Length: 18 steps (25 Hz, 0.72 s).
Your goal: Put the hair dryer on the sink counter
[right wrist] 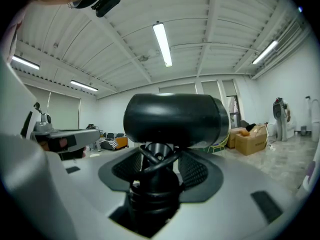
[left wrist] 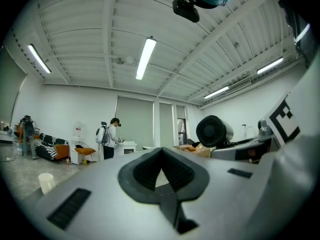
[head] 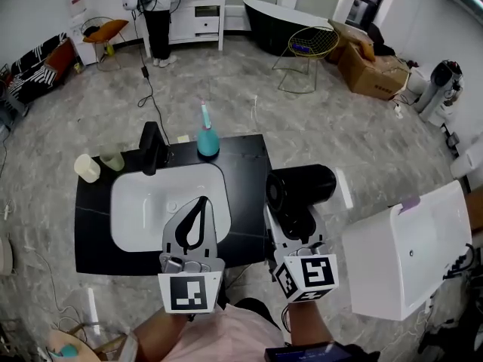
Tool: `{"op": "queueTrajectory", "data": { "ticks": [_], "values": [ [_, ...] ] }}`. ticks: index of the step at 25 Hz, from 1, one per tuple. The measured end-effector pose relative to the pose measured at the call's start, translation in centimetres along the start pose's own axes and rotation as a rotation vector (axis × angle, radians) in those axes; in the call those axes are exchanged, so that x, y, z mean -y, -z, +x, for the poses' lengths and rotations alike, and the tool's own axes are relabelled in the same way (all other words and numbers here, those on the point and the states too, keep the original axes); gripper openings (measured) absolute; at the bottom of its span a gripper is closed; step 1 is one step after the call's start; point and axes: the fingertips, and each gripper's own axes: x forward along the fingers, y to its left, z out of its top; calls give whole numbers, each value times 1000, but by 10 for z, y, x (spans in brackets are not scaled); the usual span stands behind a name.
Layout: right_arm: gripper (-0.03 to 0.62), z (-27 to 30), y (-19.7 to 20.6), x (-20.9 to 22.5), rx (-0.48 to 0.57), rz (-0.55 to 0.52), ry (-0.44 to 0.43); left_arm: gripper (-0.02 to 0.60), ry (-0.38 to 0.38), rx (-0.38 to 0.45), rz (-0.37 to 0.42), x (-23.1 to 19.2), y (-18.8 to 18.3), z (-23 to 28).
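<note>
A black hair dryer is held by its handle in my right gripper, which is shut on it. Its barrel lies crosswise above the jaws, over the right edge of the black sink counter. In the right gripper view the hair dryer's barrel fills the middle, and the handle runs down between the pads of the right gripper. My left gripper hangs over the white basin, shut and holding nothing. In the left gripper view the left gripper's tips meet, and the hair dryer shows at the right.
On the counter stand a black faucet, a teal dispenser and two pale cups. A white cabinet stands to the right. Farther off are a wire chair, cardboard boxes and a person.
</note>
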Motion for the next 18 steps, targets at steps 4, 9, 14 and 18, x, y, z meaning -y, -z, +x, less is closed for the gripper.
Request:
{"op": "queueTrajectory", "data": {
  "ticks": [4, 9, 14, 18],
  "values": [
    [239, 19, -13, 4, 9, -12, 1, 9, -10, 13, 6, -11, -5, 16],
    [239, 43, -24, 6, 14, -21, -18, 9, -33, 28, 22, -24, -11, 36],
    [239, 72, -23, 12, -2, -35, -60, 9, -68, 31, 24, -30, -10, 60],
    [239, 95, -15, 18, -34, -38, -95, 9, -97, 11, 18, -33, -2, 72]
  ]
}}
